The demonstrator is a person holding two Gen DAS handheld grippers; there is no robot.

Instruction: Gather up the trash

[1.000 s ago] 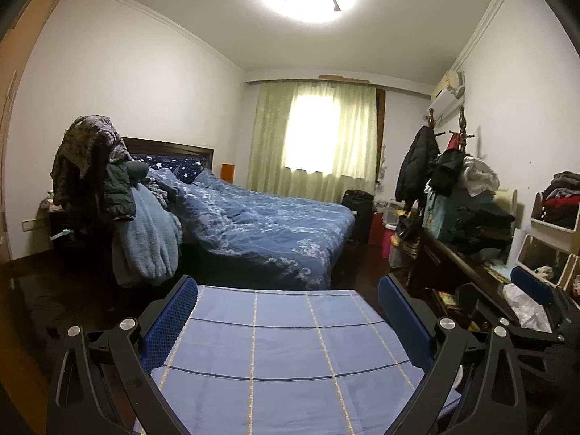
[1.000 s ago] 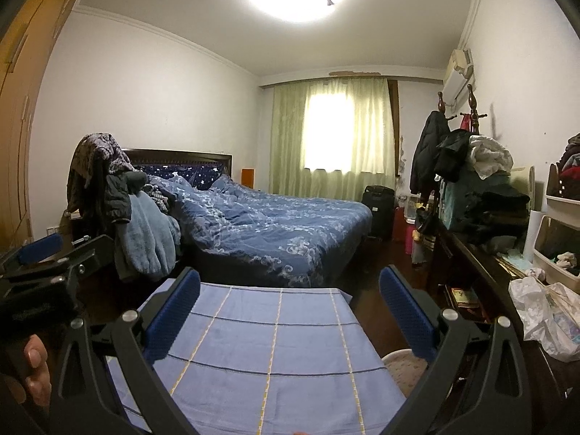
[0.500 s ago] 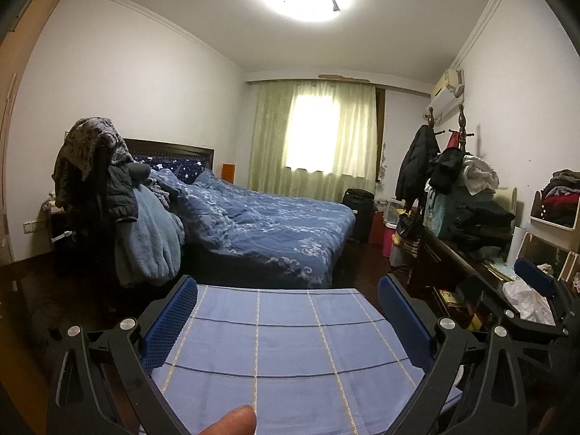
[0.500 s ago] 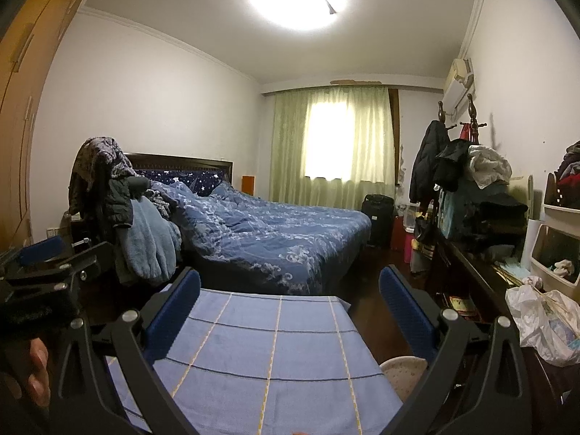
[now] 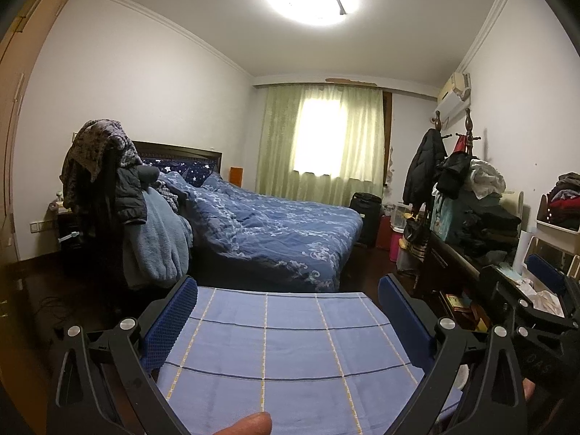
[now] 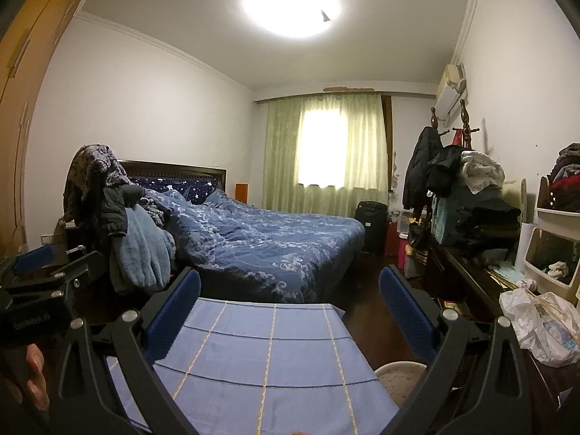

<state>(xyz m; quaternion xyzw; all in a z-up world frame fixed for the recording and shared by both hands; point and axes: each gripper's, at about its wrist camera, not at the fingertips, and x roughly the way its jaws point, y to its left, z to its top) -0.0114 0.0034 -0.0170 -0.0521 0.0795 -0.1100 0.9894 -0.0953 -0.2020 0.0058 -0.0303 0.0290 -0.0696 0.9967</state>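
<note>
My left gripper [image 5: 286, 299] is open, its blue-padded fingers spread over a table covered by a blue checked cloth [image 5: 290, 348], with nothing between them. My right gripper [image 6: 288, 290] is open too, held over the same blue checked cloth [image 6: 261, 355] and empty. A crumpled white plastic bag [image 6: 543, 322] lies on the dark dresser at the right; in the left wrist view the white plastic bag [image 5: 540, 297] shows behind the other gripper. A fingertip [image 5: 250, 424] pokes in at the bottom edge.
A bed with a blue quilt [image 5: 275, 228] fills the middle of the room. Clothes hang over a rack [image 5: 108, 181] on the left. The dresser [image 6: 467, 264] on the right is stacked with clothes. A round stool [image 6: 402, 373] stands beside the table. White shelves [image 6: 554, 250] sit far right.
Both grippers have tilted up a little, so the cloth sits lower in both views. A fingertip has come into the left wrist view at the bottom.
</note>
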